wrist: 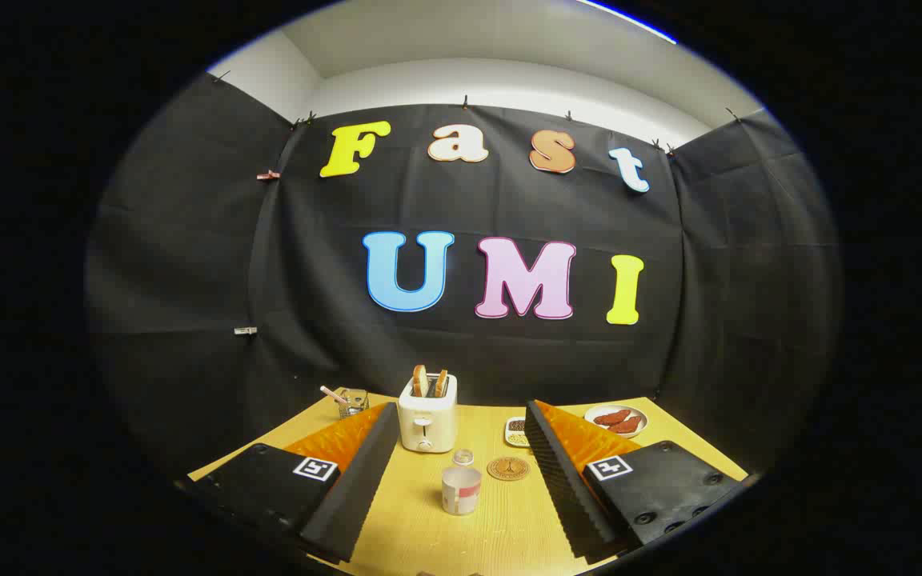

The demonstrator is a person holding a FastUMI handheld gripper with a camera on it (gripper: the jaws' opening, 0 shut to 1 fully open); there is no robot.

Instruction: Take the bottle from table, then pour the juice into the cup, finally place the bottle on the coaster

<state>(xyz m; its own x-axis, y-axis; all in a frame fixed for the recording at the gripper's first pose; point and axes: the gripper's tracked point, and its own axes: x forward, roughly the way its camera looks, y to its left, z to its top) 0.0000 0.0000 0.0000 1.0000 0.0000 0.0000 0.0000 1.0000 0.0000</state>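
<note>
Gripper view shows your gripper (461, 480) spread wide above the wooden table (429, 536) with nothing between its fingers, and the cup (460, 490) stands in that open gap, apart from both. Just beyond it you have the small bottle (463, 457) and, beside that, the round coaster (508, 468). Behind them a toaster (427, 416) with two slices, a small dish (516, 432) and a plate (615, 419) crowd the far edge under the cloth wall.

Wooden table (421, 528) carries toaster (427, 422), cup (460, 490), coaster (508, 468), plate (615, 419).
</note>
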